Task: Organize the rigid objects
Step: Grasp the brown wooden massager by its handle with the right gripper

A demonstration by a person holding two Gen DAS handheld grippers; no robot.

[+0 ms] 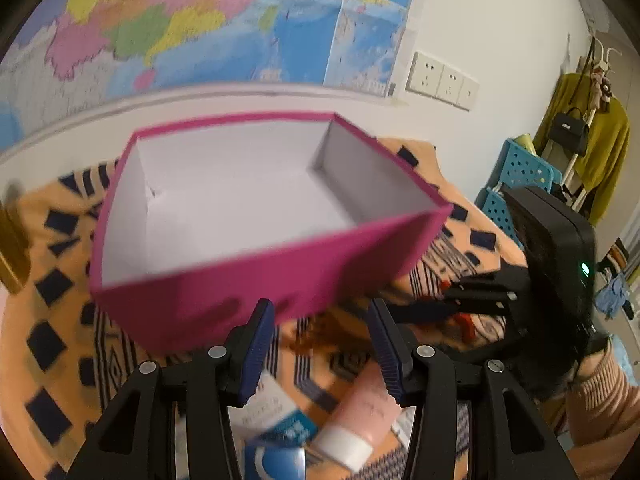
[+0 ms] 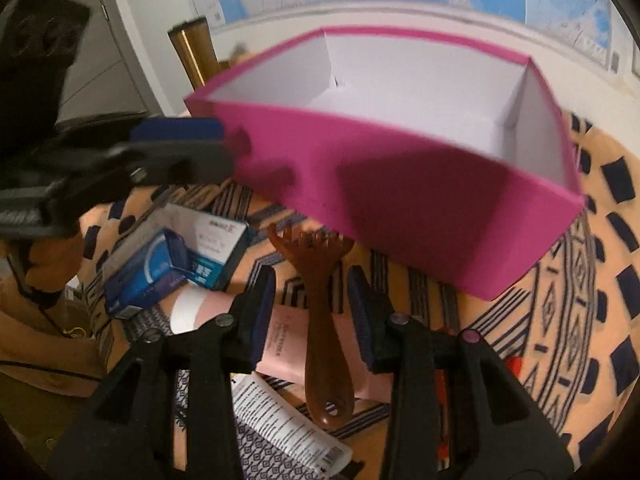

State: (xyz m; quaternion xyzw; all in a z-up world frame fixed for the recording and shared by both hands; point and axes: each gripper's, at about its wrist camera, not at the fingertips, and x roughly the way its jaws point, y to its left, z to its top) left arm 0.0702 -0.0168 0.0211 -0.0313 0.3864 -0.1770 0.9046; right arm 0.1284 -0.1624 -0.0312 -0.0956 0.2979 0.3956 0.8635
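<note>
Right wrist view: the right tongs stand apart astride a brown comb lying on the counter. The left tongs also gape, empty. The empty pink box sits toward the counter's wall edge.

The bench is covered by an orange cloth printed with dark navy squares and striped diamond bands. On it stands an open magenta box with a white inside, nothing visible in it, and near its front wall lies a brown wooden fork-shaped scoop (its prongs toward the box), resting across a flat pink packet. Left of these are a pink tube with a white cap, a blue-and-white carton, a dark blue carton leaning on it, and a white tube with black print.
</note>
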